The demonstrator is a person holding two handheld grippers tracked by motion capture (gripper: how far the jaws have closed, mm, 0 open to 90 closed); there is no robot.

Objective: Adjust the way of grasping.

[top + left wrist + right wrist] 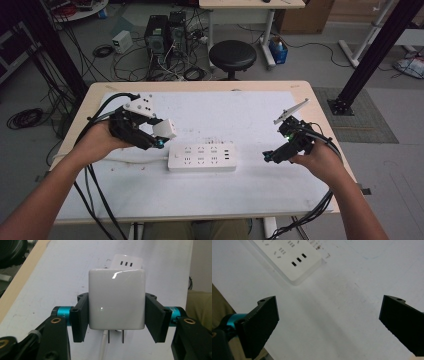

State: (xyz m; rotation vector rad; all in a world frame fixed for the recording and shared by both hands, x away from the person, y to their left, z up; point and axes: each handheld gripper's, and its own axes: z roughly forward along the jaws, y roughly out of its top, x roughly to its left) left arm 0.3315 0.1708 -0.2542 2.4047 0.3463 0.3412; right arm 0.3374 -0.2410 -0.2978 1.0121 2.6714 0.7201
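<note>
The person's forearms come in from the bottom of the high view. The left gripper (159, 137) holds a white charger (164, 129) above the table (260, 187), at about ten o'clock from the power strip (202, 157). The right gripper (270, 156) hovers at three o'clock of the strip.

In the left gripper view, the jaws pinch the charger (116, 298) on its two flat sides, prongs (115, 336) pointing at six o'clock. It looks light, rigid and glossy, so likely slippery; the flat sides are the sound place to grip.

In the right gripper view, the jaws stand spread and empty, the strip (287, 257) at eleven o'clock.
</note>
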